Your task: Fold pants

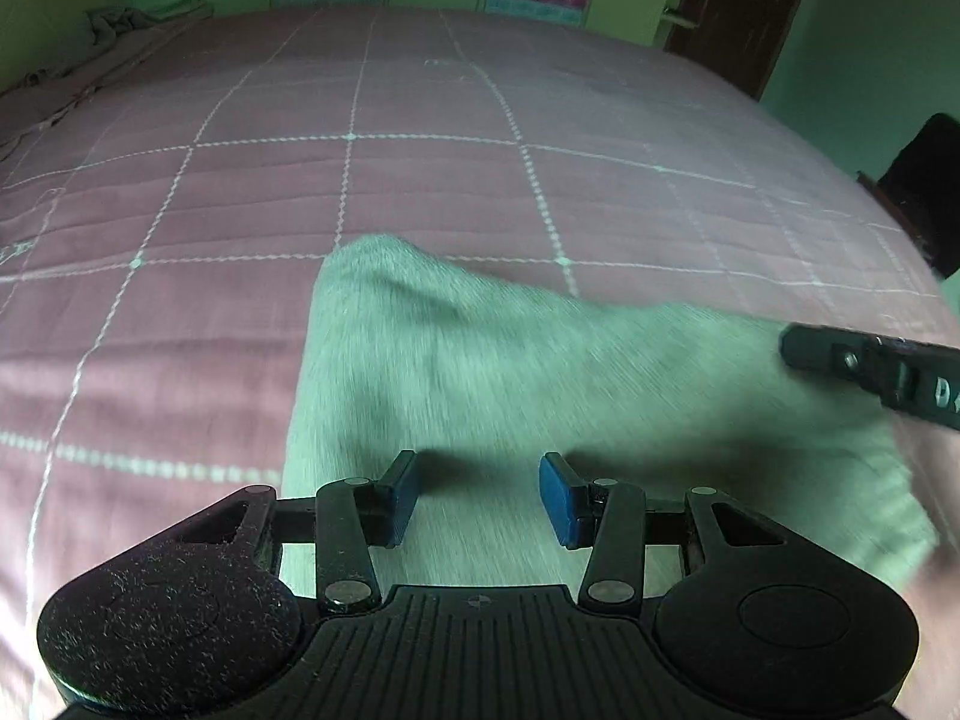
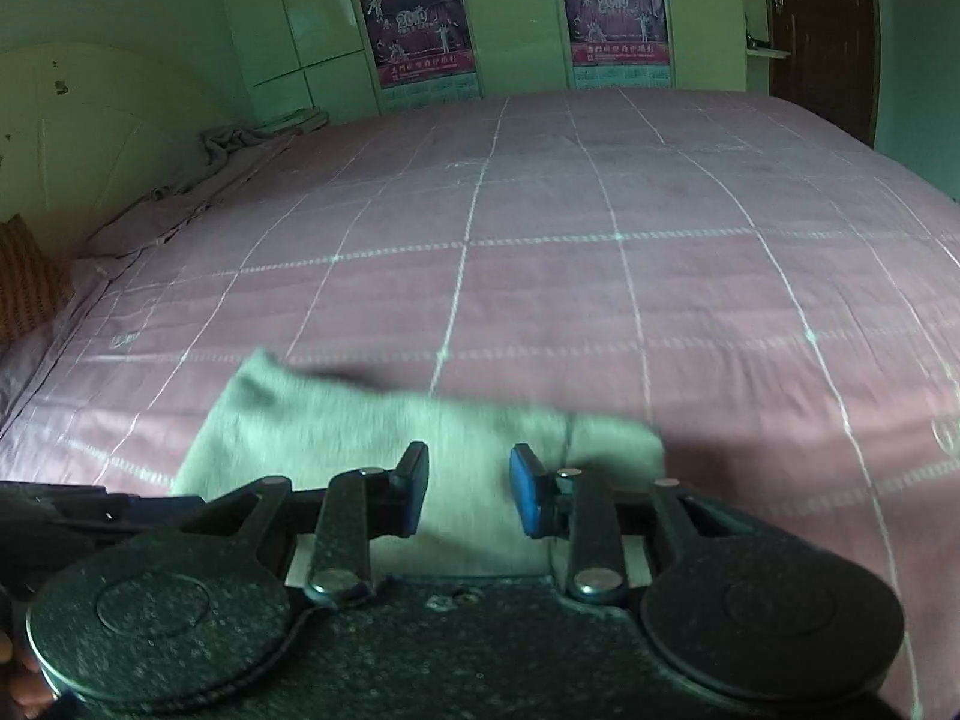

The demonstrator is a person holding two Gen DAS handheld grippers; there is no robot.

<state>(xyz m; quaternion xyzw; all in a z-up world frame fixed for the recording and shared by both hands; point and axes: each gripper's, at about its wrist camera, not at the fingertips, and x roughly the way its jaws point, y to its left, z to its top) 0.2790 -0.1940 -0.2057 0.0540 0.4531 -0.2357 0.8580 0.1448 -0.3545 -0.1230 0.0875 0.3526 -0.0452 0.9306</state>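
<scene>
- Grey pants [image 1: 540, 372] lie in a folded heap on the pink checked bed [image 1: 420, 180], at 6 o'clock.
- Left gripper [image 1: 478, 495] fingers spread, holding nothing.
- Right gripper [image 2: 469, 492] fingers spread, holding nothing.

place: home bedroom | evidence: quilted bed [image 2: 600, 276], wardrobe [image 2: 312, 18], door [image 2: 822, 30]

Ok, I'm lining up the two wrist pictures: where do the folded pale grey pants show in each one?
Left wrist: the folded pale grey pants fill the lower centre and right, beneath the open left tongs.
Right wrist: lower centre-left, ahead of the open right tongs.
Shared landmark: the pink bedspread with a white grid.
</scene>
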